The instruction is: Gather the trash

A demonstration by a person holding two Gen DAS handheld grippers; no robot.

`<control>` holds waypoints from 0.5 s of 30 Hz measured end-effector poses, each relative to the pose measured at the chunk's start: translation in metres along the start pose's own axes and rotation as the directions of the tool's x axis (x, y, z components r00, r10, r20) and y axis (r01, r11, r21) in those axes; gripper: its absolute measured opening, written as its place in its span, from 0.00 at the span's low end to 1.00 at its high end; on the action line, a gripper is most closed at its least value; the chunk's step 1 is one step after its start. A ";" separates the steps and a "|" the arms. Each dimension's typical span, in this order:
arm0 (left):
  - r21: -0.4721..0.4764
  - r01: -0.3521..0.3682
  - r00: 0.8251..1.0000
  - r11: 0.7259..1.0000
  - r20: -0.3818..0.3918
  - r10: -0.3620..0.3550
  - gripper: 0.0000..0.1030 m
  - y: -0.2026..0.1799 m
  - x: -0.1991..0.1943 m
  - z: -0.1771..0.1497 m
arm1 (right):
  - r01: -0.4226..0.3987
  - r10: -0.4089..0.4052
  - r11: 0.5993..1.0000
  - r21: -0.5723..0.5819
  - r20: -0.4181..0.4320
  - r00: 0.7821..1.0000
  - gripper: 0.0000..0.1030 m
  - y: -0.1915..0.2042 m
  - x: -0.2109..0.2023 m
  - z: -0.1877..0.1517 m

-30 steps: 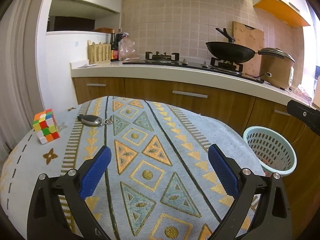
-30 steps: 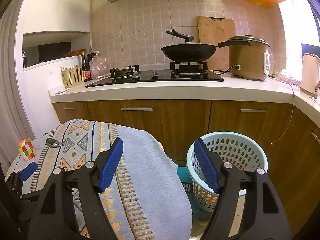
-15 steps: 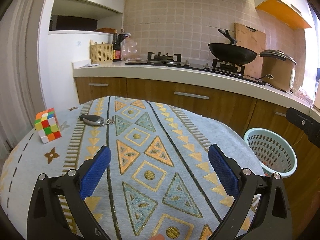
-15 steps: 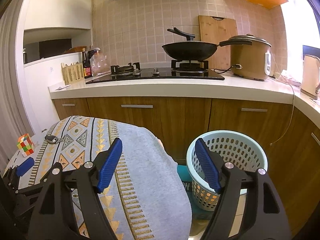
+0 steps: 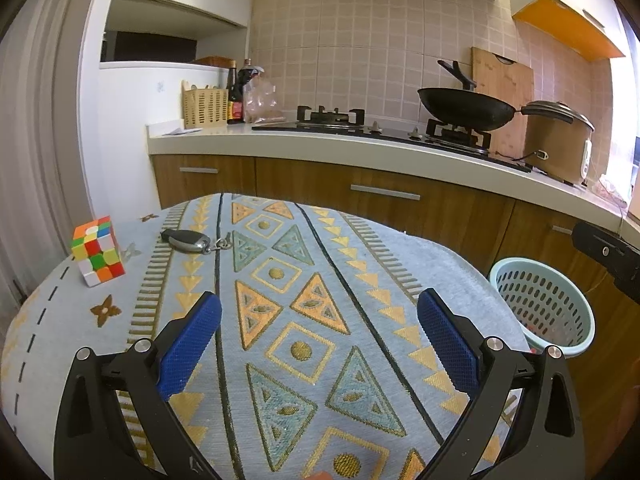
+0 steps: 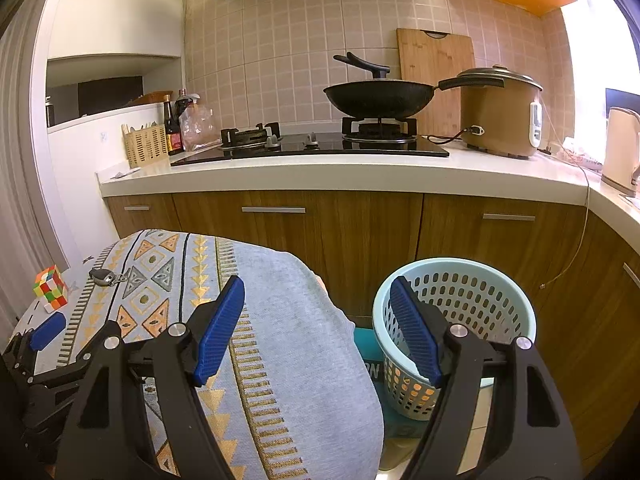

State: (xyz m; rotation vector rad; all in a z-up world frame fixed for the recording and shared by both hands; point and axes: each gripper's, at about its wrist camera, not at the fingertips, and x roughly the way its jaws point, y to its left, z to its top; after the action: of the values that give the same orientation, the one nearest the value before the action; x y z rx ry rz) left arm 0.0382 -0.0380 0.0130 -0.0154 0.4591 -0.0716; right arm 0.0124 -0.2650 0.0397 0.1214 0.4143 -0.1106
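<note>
The patterned cloth point(image 5: 304, 280) drapes over the table's rounded far and right edges, with a wide bare stretch of it between the parted blue pads of the left gripper point(image 5: 320, 332), which hovers low over the table, jaws spread and holding nothing. The right gripper point(image 6: 316, 320) hangs off the table's right edge, jaws likewise wide and empty, one finger over cloth and the other before the pale blue basket point(image 6: 516, 316), which stands on the floor beside the table against the wooden cabinets point(image 6: 360, 240). A cube puzzle point(image 5: 97, 250) and a key fob point(image 5: 186, 240) lie near the far left edge, well apart from both grippers; what the basket holds I cannot tell
</note>
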 end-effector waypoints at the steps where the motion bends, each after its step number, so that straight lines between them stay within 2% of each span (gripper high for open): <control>1: 0.000 -0.001 1.000 1.000 0.000 0.001 0.92 0.000 0.000 0.000 | -0.001 0.001 1.000 0.000 0.000 1.000 0.69 0.000 0.000 0.000; 15: 0.003 -0.016 1.000 1.000 0.011 0.016 0.92 -0.002 -0.004 -0.001 | 0.001 -0.001 1.000 0.001 -0.003 1.000 0.69 -0.002 0.001 -0.001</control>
State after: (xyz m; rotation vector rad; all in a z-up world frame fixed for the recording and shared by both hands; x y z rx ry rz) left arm 0.0337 -0.0396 0.0137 -0.0095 0.4484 -0.0563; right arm 0.0125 -0.2667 0.0381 0.1220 0.4177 -0.1113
